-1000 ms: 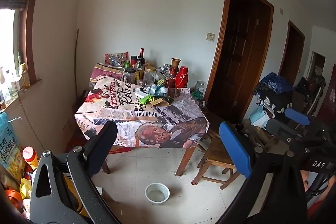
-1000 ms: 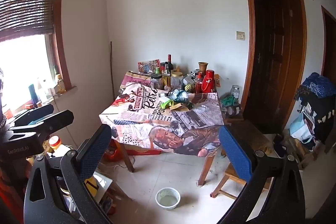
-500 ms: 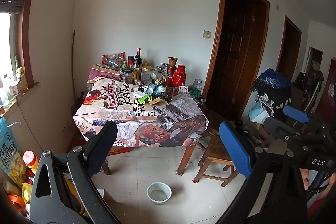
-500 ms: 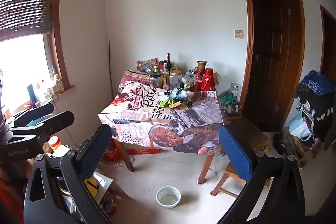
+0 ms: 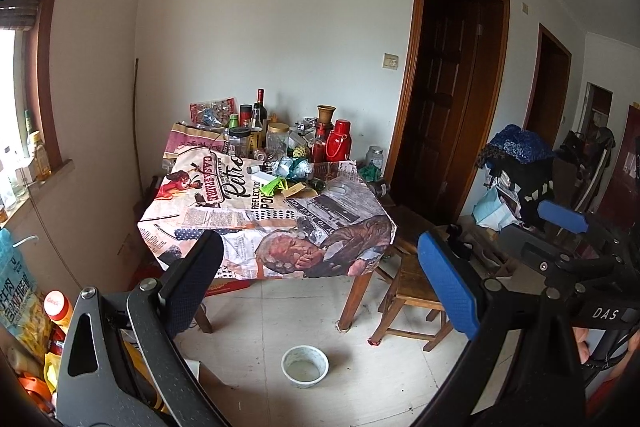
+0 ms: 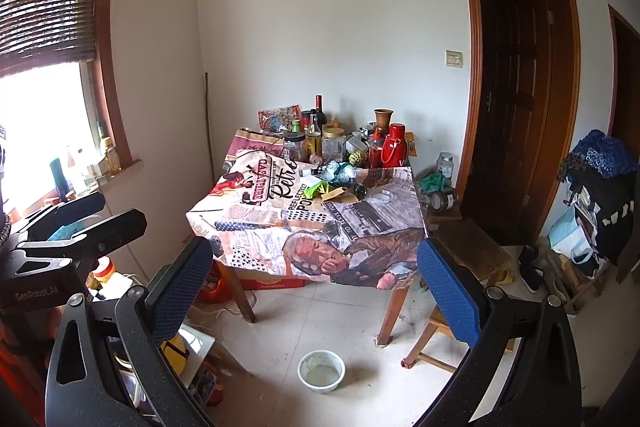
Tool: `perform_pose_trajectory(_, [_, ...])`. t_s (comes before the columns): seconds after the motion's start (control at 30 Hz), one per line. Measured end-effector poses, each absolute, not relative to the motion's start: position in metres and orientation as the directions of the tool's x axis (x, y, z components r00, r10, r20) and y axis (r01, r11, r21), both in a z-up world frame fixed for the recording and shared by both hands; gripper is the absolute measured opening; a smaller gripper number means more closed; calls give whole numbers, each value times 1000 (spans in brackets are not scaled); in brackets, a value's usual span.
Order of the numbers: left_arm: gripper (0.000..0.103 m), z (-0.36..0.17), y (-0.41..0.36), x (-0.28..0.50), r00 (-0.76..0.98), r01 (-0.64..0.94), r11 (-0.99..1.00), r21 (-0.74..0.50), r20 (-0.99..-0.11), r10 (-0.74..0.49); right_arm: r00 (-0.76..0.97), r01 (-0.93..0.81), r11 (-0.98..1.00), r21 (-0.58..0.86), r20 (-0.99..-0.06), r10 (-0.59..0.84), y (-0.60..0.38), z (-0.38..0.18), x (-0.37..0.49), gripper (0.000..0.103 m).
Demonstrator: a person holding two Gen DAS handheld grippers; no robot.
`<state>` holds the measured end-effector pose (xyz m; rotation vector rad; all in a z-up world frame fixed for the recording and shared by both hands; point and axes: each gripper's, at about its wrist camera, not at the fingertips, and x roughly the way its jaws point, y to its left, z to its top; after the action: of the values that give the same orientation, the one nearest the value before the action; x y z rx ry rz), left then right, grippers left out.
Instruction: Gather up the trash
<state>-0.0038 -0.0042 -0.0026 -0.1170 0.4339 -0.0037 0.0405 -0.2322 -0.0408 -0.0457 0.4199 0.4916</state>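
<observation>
**Ana:** While both tools hang back from the table [image 5: 192, 223], nothing has been touched. Starting at nine o'clock in the left view, there's a windowsill with bottles [image 5: 34, 151], then a red-capped bottle [image 5: 56, 307] down at eight. The left gripper [image 5: 320, 287] is spread wide with nothing between its pads.

**Ben:** And the trash itself?

**Ana:** It sits at the centre of that view, toward twelve: a crumpled green wrapper [image 5: 274, 185], a tan scrap [image 5: 294, 190] just beside it, and a bluish-white wad [image 5: 294, 166] behind them. All lie on the printed tablecloth [image 5: 240, 223], right in front of a crowd of jars and bottles [image 5: 260, 135] and a red thermos [image 5: 339, 146].

**Ben:** So where's the danger?

**Ana:** That glass. Reaching over for the wrappers, wide-open fingers could clip a bottle and topple it. The cloth hangs loose over the edge too, so a snagged pad might drag everything with it.

**Ben:** Anything lower?

**Ana:** A white bowl [image 5: 305, 366] sits on the floor at six, with liquid in it, I think, though the view is too small to be sure. Stepping forward, a foot could kick it. At four, a wooden stool [image 5: 412, 287] stands near the table leg.

**Ben:** And the other tool?

**Ana:** The right gripper [image 6: 316, 291] is parted too, carrying nothing. The wrappers look light, so a shallow pinch may let them slip.
</observation>
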Motion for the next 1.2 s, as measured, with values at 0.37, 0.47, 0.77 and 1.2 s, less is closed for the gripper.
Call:
perform_pose_trajectory(0.37, [98,-5,-3,-4,906,-21,993,-112,-422,-29,799,-467,883,57,-400,449,-232,-40,41,102])
perform_pose_trajectory(0.47, [98,-5,-4,-4,906,-22,994,-109,-422,-26,800,-465,883,58,-399,448,-233,-39,41,102])
perform_pose_trajectory(0.77, [98,-6,-4,-3,906,-21,994,-111,-423,-28,800,-464,884,59,-400,447,-233,-38,42,102])
perform_pose_trajectory(1.2, [99,-5,-3,-1,906,-26,994,-108,-423,-22,800,-464,883,64,-398,449,-232,-37,43,102])
